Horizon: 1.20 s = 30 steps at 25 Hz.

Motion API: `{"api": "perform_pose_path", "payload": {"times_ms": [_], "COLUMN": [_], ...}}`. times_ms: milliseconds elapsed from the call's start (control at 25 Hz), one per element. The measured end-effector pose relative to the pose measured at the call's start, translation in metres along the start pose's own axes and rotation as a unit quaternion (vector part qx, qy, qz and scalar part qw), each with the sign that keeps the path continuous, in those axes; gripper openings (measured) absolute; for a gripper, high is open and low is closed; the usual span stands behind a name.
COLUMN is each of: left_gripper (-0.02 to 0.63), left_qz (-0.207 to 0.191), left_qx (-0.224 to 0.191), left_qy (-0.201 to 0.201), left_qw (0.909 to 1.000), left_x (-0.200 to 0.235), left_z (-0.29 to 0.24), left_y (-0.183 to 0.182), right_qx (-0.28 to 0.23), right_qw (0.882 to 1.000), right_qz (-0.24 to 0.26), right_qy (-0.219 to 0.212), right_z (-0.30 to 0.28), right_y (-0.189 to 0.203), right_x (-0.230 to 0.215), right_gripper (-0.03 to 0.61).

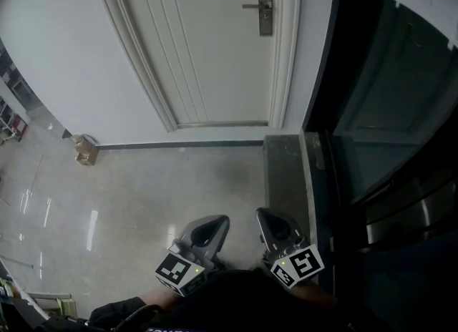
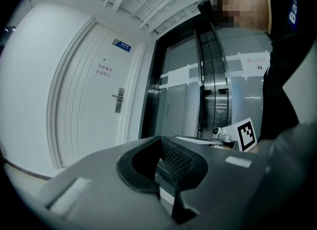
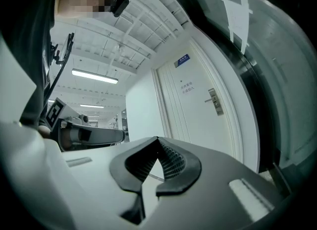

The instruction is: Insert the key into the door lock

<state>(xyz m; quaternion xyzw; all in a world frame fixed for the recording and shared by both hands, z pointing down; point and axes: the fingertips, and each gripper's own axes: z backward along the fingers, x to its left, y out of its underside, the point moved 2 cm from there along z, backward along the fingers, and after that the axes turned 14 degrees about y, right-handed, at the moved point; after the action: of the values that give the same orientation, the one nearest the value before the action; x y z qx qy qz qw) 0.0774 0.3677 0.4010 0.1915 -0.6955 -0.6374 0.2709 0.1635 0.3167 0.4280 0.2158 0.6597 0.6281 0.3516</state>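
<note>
White door [image 1: 207, 44]: shut, set in the far wall, well ahead of both claws across a stretch of grey floor [image 1: 157, 187].
Lock [image 1: 265, 8]: metal plate with a lever handle, on the door's right edge beside the frame. Nothing was at or near it, and the keyhole was too small to make out.
Key: not made out in any view; if carried, it was hidden within a claw.
Right claw [image 1: 263, 213]: pads pressed together, pointed level toward the door. A thin pale edge showed low between the pads in the right gripper view, but whether that was the key could not be told.
Left claw [image 1: 223, 220]: pads pressed together at the tips, nothing seen between them, held just beside the right claw.
Glass door [image 1: 386, 109]: dark-framed, to the right of the white door, on the right claw's side.
Step in hand (judged): approach. Insertion had not begun, with the lock well apart from both claws.
Next move (judged): close the gap to the door, raise the key-bearing claw to lock height, and line the blade square with the keyhole before pushing. The left claw had no evident part unless to steady the handle.
Risk (judged): a key pinched askew would meet the plate rather than the slot.
</note>
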Motion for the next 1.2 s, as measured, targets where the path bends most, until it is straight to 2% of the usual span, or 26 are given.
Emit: {"api": "perform_pose_path", "payload": {"times_ms": [200,360,560,960,1200], "left_gripper": [0.015,0.015,0.015,0.015,0.015], "left_qz": [0.005,0.011,0.01,0.007,0.002], "left_qx": [-0.006,-0.018,-0.036,-0.043,-0.046], "left_qy": [0.006,0.013,0.019,0.037,0.048], "left_qw": [0.9999,0.9997,0.9991,0.9984,0.9978], "left_x": [0.019,0.05,0.109,0.241,0.281], "left_z": [-0.005,-0.006,0.0,0.021,-0.001], "left_y": [0.004,0.005,-0.009,-0.029,-0.035], "right_qx": [0.005,0.013,0.019,0.018,0.017], "right_qw": [1.0,1.0,0.999,0.995,0.992], "right_qz": [0.008,0.018,0.039,0.082,0.097], "right_qy": [0.005,0.016,0.032,0.062,0.074], "right_z": [-0.017,-0.042,-0.095,-0.216,-0.257], "right_y": [0.004,0.008,0.007,-0.004,-0.008], "right_x": [-0.004,-0.005,0.001,0.034,0.018], "right_gripper": [0.003,0.003,0.003,0.005,0.005]}}
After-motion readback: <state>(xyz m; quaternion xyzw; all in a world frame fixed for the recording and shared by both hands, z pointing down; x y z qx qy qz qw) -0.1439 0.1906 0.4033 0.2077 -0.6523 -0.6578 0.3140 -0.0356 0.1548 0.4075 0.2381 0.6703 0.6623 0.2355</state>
